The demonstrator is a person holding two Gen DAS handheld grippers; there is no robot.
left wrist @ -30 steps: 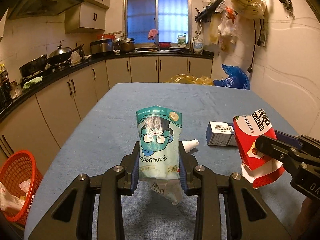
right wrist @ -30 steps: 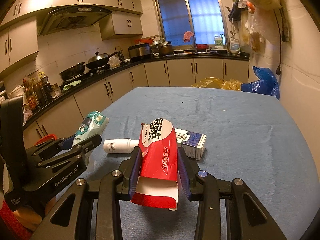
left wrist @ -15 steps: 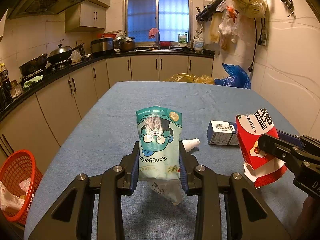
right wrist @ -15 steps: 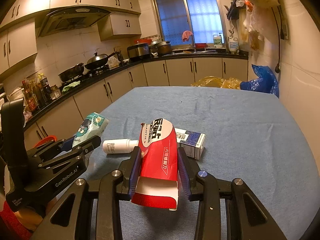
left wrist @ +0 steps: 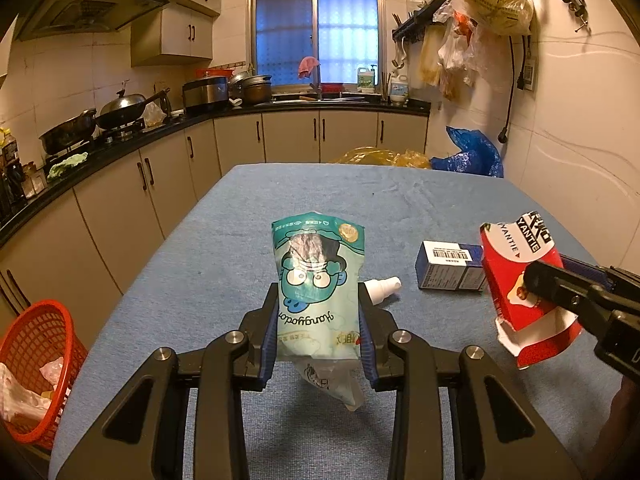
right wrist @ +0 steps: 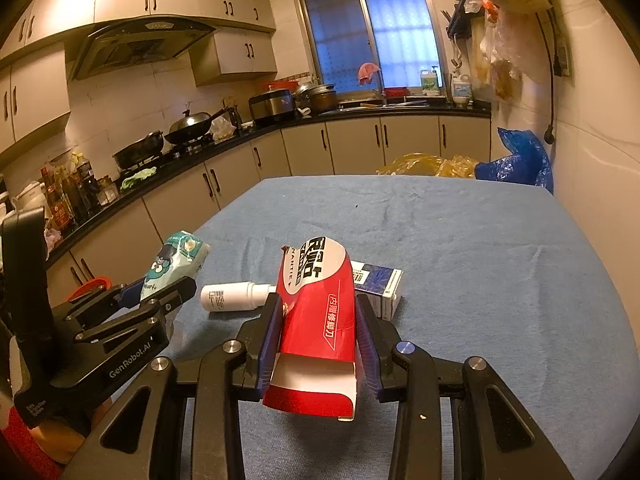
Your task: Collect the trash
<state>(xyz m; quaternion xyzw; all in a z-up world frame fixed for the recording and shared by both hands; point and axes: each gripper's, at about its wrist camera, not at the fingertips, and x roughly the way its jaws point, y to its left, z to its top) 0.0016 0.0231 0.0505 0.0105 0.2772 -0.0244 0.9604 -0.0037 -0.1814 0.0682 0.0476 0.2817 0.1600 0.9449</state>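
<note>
My left gripper (left wrist: 318, 334) is shut on a teal cartoon snack pouch (left wrist: 318, 280) and holds it upright above the blue table (left wrist: 280, 192). My right gripper (right wrist: 318, 336) is shut on an open red carton (right wrist: 318, 312), also held above the table; the carton also shows in the left wrist view (left wrist: 520, 276). A white spray bottle (right wrist: 234, 296) and a blue box (right wrist: 380, 284) lie on the table just beyond both grippers. A red mesh trash basket (left wrist: 36, 360) stands on the floor left of the table, with some trash inside.
Kitchen cabinets and a black counter with pans (left wrist: 120, 108) run along the left and back. Yellow bags (left wrist: 380, 157) and a blue bag (left wrist: 476, 152) lie past the table's far edge. A wall (left wrist: 580, 140) with hanging bags borders the right.
Both grippers keep their hold. The views have shifted only slightly; the red carton sits a little higher in the left wrist view.
</note>
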